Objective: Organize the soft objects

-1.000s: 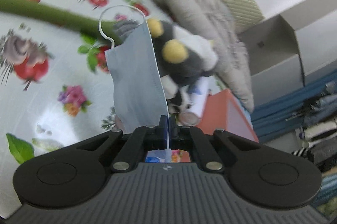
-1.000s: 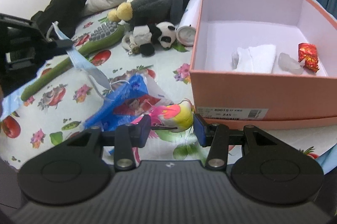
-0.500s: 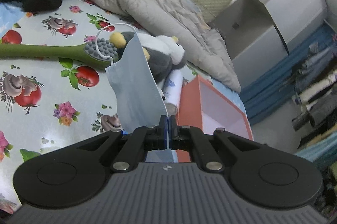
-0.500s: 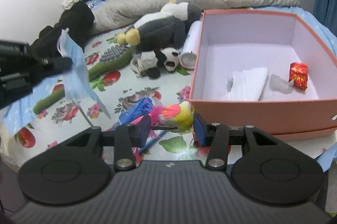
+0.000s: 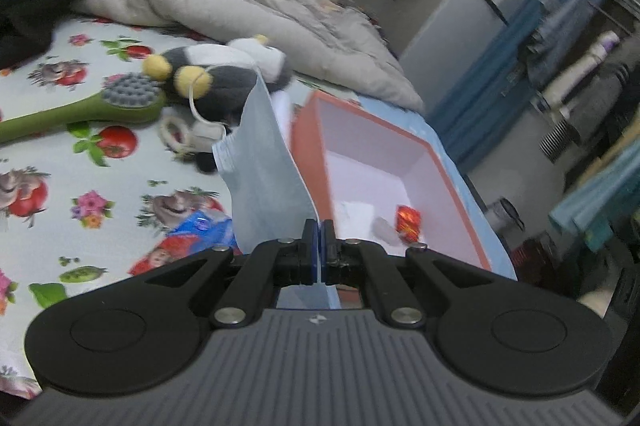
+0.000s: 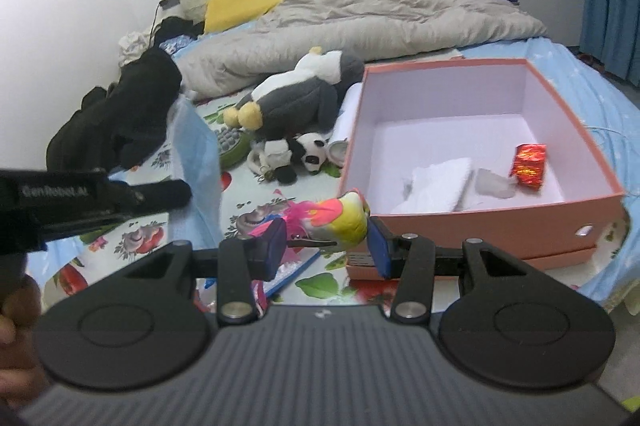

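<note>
The bed (image 6: 400, 9) carries everything, under a flowered cloth (image 5: 60, 153) at its near part. On the cloth stands the open pink box (image 6: 532, 77), which I judge to be the place for collecting the soft things; a white folded cloth (image 6: 436, 181) and a red wrapped item (image 6: 528, 165) lie already inside. Left of the box lies a grey and white plush penguin (image 6: 304, 93), and just before it a small panda toy (image 6: 308, 153), both not yet sorted.

The left claw (image 5: 318, 246) is clenched on the lower edge of a blue face mask (image 5: 264, 161), which hangs up in the air beside the box wall, probably to be dropped in. The right claw (image 6: 328, 242) grasps a small colourful parrot toy (image 6: 340, 218), lifted above the cloth, near the front wall of the box.
</note>
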`<state>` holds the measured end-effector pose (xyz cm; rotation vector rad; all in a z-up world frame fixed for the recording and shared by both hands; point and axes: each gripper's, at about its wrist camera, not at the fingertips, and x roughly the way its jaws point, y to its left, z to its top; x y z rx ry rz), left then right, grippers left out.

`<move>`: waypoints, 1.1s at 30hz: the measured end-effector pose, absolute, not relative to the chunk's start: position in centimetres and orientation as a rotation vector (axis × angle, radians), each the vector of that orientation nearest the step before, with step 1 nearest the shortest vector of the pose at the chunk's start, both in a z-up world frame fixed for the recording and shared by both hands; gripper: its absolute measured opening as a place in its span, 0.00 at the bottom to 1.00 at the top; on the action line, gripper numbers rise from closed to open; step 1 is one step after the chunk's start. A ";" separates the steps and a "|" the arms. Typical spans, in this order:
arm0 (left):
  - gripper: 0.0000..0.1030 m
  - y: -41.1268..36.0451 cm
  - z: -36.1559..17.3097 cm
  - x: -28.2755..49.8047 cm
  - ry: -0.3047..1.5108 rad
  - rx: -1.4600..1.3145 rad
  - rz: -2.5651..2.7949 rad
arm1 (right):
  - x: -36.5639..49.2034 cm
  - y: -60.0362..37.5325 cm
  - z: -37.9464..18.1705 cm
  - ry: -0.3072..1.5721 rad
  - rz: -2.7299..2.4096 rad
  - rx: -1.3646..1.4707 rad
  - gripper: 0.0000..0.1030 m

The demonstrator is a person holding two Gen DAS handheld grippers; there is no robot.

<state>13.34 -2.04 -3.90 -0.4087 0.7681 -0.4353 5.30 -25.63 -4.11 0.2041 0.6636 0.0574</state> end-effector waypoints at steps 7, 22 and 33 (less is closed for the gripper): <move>0.02 -5.6 -2.8 11.8 0.756 -0.325 -0.540 | 3.1 -27.8 -2.9 0.629 0.009 0.205 0.46; 0.02 -12.0 -1.5 12.0 0.753 -0.225 -0.621 | 2.8 -32.4 -3.9 0.630 -0.056 0.282 0.46; 0.53 -13.3 -11.4 13.5 0.978 -0.079 -0.589 | 2.9 -33.5 -7.1 0.712 -0.070 0.325 0.46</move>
